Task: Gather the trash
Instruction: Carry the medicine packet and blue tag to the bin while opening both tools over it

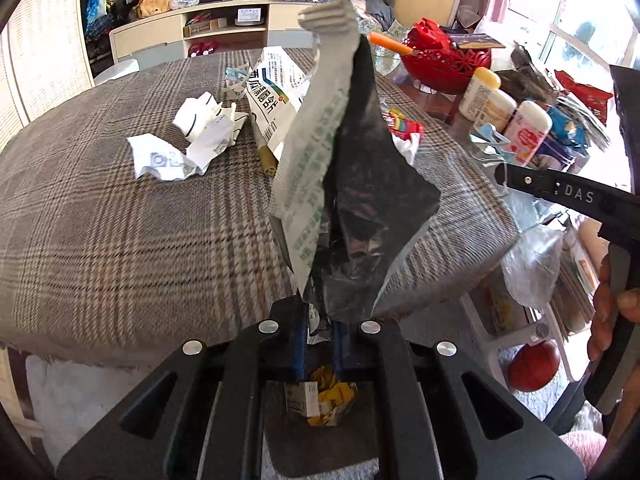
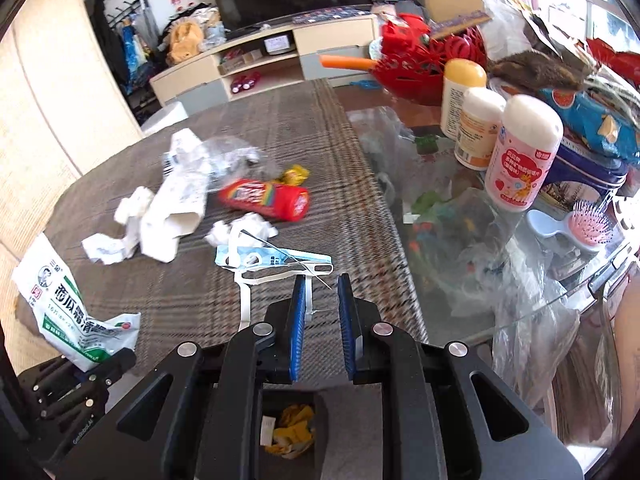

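My left gripper [image 1: 320, 320] is shut on a torn foil pouch [image 1: 320, 168], white with green print and silvery inside, which stands up from its jaws over the plaid cloth [image 1: 120, 240]. The right wrist view shows that same pouch [image 2: 72, 304] at the lower left. My right gripper [image 2: 322, 296] is shut on the white strap of a blue face mask [image 2: 272, 262], lifted off the cloth. A bin of yellow scraps [image 2: 292, 428] shows below the grippers. Crumpled paper [image 1: 160, 156], a red packet [image 2: 264, 198] and a tissue [image 2: 240, 232] lie on the table.
White bottles [image 2: 524, 152], a red basket [image 2: 420, 68], a pink hairbrush [image 2: 588, 228] and clear plastic bags [image 2: 460, 240] crowd the glass part of the table at the right. A basketball [image 1: 534, 366] lies on the floor. A TV cabinet [image 2: 260, 60] stands behind.
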Demonstrator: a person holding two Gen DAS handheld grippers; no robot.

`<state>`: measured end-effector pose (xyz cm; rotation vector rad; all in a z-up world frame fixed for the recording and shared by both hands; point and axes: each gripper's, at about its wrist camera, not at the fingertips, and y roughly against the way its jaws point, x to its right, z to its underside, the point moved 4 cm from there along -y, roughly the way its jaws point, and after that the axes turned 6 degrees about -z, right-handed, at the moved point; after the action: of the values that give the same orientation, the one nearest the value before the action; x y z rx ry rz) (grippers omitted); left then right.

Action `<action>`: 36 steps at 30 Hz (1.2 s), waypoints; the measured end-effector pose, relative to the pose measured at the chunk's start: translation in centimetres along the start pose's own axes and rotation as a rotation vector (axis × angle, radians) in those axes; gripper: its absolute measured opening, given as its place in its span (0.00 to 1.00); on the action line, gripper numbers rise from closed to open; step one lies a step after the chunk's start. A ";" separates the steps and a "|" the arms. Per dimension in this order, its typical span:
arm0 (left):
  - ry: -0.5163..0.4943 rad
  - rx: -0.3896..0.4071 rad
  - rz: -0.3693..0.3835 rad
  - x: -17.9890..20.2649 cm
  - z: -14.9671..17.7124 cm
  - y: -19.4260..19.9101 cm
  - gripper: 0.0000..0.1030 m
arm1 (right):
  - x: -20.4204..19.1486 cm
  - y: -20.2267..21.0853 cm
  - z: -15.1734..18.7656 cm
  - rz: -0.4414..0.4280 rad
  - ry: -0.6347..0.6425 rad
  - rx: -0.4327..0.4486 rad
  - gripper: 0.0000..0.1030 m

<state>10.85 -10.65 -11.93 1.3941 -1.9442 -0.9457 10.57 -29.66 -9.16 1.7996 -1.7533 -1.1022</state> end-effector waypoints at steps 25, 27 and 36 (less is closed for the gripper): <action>0.000 -0.162 0.066 -0.7 15.6 0.9 0.08 | -6.1 -1.1 17.0 -0.047 0.041 -0.250 0.17; 0.017 -0.201 0.100 -0.6 16.5 -0.6 0.08 | -6.0 -2.2 17.6 -0.065 0.017 -0.284 0.17; 0.012 -0.290 0.163 0.4 17.2 -4.8 0.08 | -4.5 -6.7 19.4 -0.047 -0.051 -0.405 0.19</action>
<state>0.08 -8.21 -25.98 1.0596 -1.7960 -1.0868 0.71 -19.78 -24.83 1.5793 -1.3928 -1.4153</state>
